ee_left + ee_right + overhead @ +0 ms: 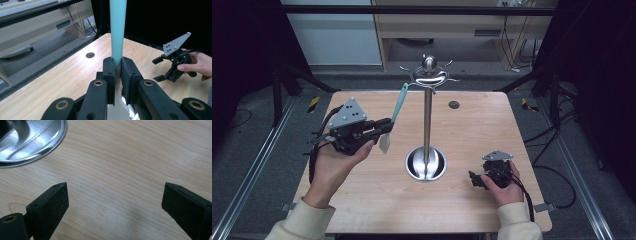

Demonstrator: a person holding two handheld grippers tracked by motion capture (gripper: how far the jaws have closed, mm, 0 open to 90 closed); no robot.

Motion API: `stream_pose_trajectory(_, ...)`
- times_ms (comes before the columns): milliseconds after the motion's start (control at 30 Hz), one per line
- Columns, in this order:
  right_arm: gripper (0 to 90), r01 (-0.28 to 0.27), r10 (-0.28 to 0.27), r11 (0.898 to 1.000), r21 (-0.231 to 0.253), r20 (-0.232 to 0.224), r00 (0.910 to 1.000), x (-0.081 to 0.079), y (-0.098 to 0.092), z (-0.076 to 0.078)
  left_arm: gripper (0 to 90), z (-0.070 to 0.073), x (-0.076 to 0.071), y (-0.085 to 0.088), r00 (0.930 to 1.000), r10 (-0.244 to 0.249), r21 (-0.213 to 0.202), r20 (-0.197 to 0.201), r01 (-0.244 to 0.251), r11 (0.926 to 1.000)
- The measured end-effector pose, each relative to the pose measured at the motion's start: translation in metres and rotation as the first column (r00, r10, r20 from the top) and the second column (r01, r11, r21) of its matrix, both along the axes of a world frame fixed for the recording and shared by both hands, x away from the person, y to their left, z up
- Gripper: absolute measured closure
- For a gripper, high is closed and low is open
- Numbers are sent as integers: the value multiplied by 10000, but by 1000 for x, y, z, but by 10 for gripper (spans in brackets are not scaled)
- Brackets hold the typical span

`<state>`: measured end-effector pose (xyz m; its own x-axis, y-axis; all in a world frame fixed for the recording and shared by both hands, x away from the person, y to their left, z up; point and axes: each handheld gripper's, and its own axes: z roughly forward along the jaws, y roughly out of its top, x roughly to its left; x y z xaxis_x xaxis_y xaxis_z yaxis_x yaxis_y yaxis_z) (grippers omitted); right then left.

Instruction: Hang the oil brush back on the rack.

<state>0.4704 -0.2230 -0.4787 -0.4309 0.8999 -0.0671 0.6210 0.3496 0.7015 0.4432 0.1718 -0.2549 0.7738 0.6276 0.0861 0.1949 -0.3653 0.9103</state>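
Observation:
A spatula [395,114] with a teal handle and a cream blade is held upright over the left half of the wooden table [362,195]. My left gripper [386,126] is shut on it just where the handle meets the blade, and the handle top reaches up near the hooks of a steel utensil stand [427,120]. In the left gripper view the teal handle [117,30] rises straight out from between the pads [110,72]. My right gripper [474,179] rests low at the table's right front, jaws wide apart with bare wood between them [115,202].
The stand's round steel base [426,163] sits mid-table, its edge also in the right gripper view [32,142]. Hooks ring the stand's top [428,75]. A small cable hole [454,104] lies at the back of the table. Dark frame rails run along both sides.

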Motion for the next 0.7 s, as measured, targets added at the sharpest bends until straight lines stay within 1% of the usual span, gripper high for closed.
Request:
stream_pose_trajectory(33,78,21,-21,10000,11,41,10000,0,0,0,818,0,0,-1,10000,8,-29,-10,-8,10000)
stream_pose_trajectory(67,78,21,-21,10000,11,41,10000,0,0,0,818,0,1,-1,10000,-6,39,-8,6,10000)
stream_pose_trajectory(100,78,33,-33,10000,47,35,10000,0,0,1,818,0,2,-1,10000,-28,8,91,28,10000)
stream_pose_trajectory(167,78,26,-26,10000,-5,75,10000,0,-2,1,818,-1,3,-2,10000,-14,14,92,14,10000)
stream_pose_trajectory(367,77,45,-46,10000,41,96,9999,0,-1,1,818,-2,5,-4,10000,-2,42,83,2,10000)
stream_pose_trajectory(433,77,41,-42,10000,40,101,9999,0,-2,1,818,-2,6,-4,10000,-14,22,69,14,10000)
stream_pose_trajectory(467,77,41,-42,10000,40,101,9999,0,-2,1,818,-2,5,-5,10000,7,-14,-96,-7,10000)
stream_pose_trajectory(500,77,46,-47,10000,57,89,9999,0,-2,1,818,-2,6,-5,10000,-36,10,63,36,10000)
stream_pose_trajectory(533,77,43,-44,10000,43,99,9999,0,-2,1,818,-2,7,-5,10000,-34,11,72,34,10000)
stream_pose_trajectory(567,77,43,-44,10000,43,99,9999,0,-2,1,818,-3,6,-6,9999,-15,-22,-109,15,10000)
stream_pose_trajectory(600,77,44,-45,10000,55,90,9999,0,-2,1,818,-3,6,-6,9999,-25,-31,-111,25,10000)
stream_pose_trajectory(633,77,47,-47,10000,52,87,10000,0,-2,1,818,-3,7,-6,10000,-48,4,76,48,10000)
stream_pose_trajectory(667,77,47,-47,10000,52,87,10000,0,-2,1,818,-3,7,-6,9999,-33,-23,-100,33,10000)
stream_pose_trajectory(700,77,48,-48,10000,55,87,10000,0,-2,1,818,-3,8,-6,10000,-60,12,65,60,10000)
